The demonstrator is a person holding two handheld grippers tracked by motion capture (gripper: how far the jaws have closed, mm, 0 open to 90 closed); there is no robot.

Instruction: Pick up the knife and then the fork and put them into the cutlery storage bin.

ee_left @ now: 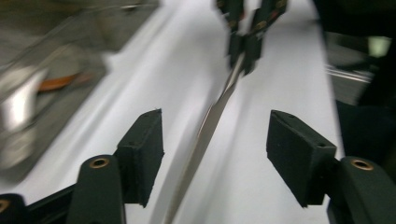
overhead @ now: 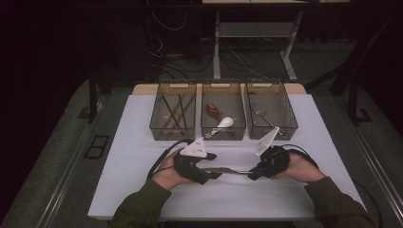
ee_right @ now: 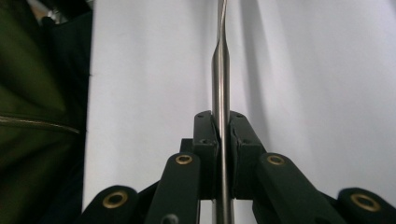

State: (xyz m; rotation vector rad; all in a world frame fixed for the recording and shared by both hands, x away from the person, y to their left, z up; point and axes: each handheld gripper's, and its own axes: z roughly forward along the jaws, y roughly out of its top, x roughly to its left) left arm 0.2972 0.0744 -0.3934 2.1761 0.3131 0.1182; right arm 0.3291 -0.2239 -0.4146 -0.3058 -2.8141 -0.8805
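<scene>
A slim metal utensil (overhead: 233,171) hangs level just above the white table, spanning the gap between both hands. My right gripper (overhead: 252,174) is shut on one end of it; in the right gripper view the pads (ee_right: 205,135) clamp the rounded shaft (ee_right: 220,60), which runs straight away from me. My left gripper (overhead: 215,166) stands open around the other end. In the left gripper view the flat end (ee_left: 210,121) passes between the two pads (ee_left: 142,149) without touching either, and the right gripper (ee_left: 245,49) grips it farther off.
Three clear bins stand in a row at the table's far side: the left bin (overhead: 156,121) holds chopsticks, the middle bin (overhead: 223,135) spoons, the right bin (overhead: 291,124) a fork. White table surface (overhead: 138,156) lies around the hands.
</scene>
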